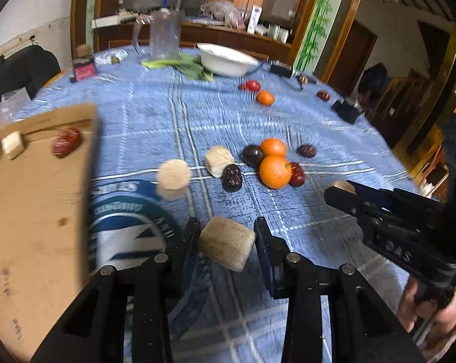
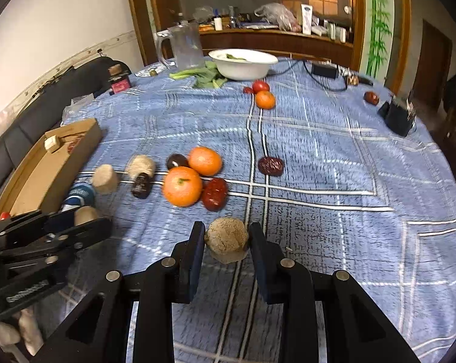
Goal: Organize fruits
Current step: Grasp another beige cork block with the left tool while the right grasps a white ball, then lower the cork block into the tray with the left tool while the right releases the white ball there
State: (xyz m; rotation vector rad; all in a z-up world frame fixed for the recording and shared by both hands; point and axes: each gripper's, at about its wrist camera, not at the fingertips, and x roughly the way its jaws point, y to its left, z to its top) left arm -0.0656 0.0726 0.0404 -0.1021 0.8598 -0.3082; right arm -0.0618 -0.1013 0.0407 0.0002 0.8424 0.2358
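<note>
A: What are the two grippers doing here?

B: Each one is carrying a pale, fuzzy chunk. The left gripper (image 1: 226, 243) is clamping a beige block (image 1: 227, 243) between its jaws, and the right gripper (image 2: 226, 240) is squeezing a rounder tan lump (image 2: 226, 239) the same way. Both are hanging clear above the blue checked tablecloth (image 2: 334, 157), it seems to me.

A: Why are they holding them across the sides?

B: Probably so the soft pieces are sitting squarely on the pads and not slipping.

A: Where is everything headed?

B: I'm guessing the cardboard box (image 1: 37, 199) at the table's left edge. It is already holding a red date (image 1: 66, 144) and a pale cube (image 1: 12, 144) near its far wall.

A: And the rest?

B: Two oranges (image 2: 182, 186), dark dates and two more pale chunks are clustering mid-table; a third orange (image 2: 265, 99) and a tomato (image 2: 260, 86) are lying nearer the far edge, by the white bowl (image 2: 243, 65). Sorting looks barely begun.
</note>
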